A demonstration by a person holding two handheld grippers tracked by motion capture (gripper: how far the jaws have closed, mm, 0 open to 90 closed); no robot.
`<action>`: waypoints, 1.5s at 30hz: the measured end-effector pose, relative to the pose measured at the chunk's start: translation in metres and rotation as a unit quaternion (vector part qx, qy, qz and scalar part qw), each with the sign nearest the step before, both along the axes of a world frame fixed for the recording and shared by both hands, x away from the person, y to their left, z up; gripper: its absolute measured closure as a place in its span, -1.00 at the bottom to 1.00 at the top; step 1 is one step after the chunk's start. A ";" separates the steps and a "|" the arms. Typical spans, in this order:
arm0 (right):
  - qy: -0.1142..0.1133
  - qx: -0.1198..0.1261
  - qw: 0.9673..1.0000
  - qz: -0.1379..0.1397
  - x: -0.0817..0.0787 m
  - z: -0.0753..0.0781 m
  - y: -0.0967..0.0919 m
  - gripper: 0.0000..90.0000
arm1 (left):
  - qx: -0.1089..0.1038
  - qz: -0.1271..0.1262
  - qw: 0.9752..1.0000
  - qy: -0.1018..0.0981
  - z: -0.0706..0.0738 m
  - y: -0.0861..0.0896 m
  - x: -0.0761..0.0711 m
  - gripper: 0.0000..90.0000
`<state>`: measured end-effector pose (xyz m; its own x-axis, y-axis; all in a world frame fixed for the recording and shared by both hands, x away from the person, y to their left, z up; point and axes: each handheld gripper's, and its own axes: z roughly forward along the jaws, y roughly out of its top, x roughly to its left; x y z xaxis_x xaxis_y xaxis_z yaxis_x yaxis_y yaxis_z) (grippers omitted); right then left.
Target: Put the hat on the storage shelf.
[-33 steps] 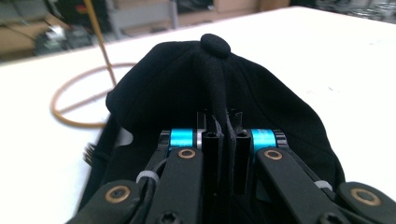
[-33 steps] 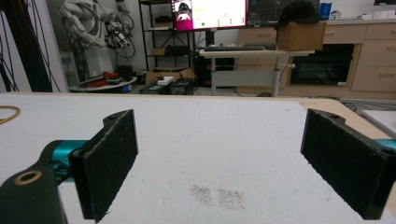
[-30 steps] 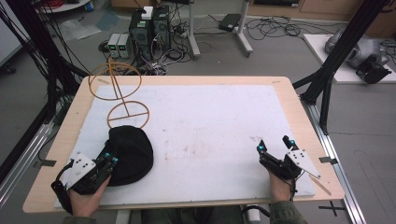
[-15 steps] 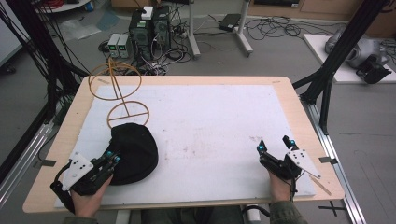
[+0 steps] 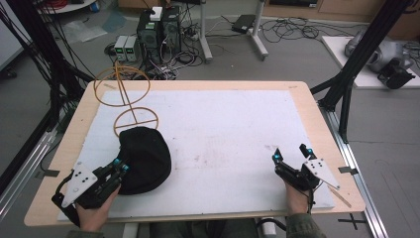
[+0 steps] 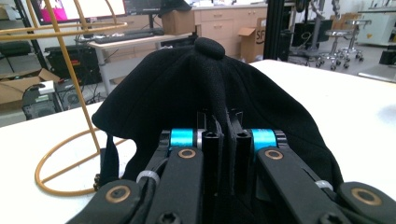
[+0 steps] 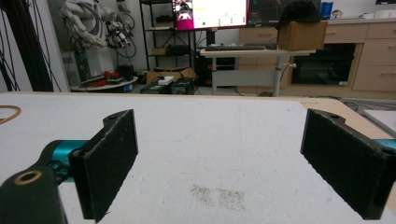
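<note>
Left gripper (image 6: 223,122) view shows its 2 jaws pinched together on the black fabric cap (image 5: 143,158) beside the yellow wire stand (image 5: 124,94), cap nudged slightly toward that stand since earlier, right gripper (image 5: 289,152) wide apart, empty, unmoved on white table cover (image 5: 237,124).

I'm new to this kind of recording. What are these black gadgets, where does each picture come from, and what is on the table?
No robot here: a person holds a two-jaw gripper in each hand. The high view looks down on the table from above the person; the other two come from cameras riding on the grippers, looking along their jaws. The left gripper has its jaws closed on the edge of a black cap, seen close up in its own view. The right gripper rests open on the white mat, holding nothing; its pads stand wide apart. A yellow wire stand sits behind the cap.
</note>
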<state>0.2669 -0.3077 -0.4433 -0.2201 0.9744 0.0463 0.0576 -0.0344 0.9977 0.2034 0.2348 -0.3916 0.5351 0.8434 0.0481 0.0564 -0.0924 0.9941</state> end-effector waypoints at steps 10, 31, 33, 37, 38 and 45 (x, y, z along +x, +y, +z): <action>-0.002 -0.005 1.000 0.004 0.000 0.000 0.002 -0.77 | 0.002 0.017 0.999 -0.038 0.013 -0.005 -0.004 0.93; -0.002 -0.007 1.000 0.008 0.001 0.000 0.003 -0.77 | 0.035 0.064 0.990 -0.121 0.040 -0.013 -0.017 0.93; -0.002 -0.007 1.000 0.007 0.001 0.000 0.003 -0.77 | 0.034 0.069 0.989 -0.130 0.045 -0.012 -0.016 0.93; -0.002 -0.006 1.000 0.007 0.000 0.000 0.004 -0.77 | 0.029 0.082 0.985 -0.146 0.053 -0.011 -0.013 0.93; -0.002 -0.006 1.000 0.007 0.000 0.000 0.004 -0.77 | 0.028 0.086 0.985 -0.147 0.055 -0.010 -0.012 0.93; -0.004 -0.008 1.000 0.004 0.000 0.000 0.004 -0.77 | 0.025 0.103 0.981 -0.164 0.067 -0.011 -0.006 0.93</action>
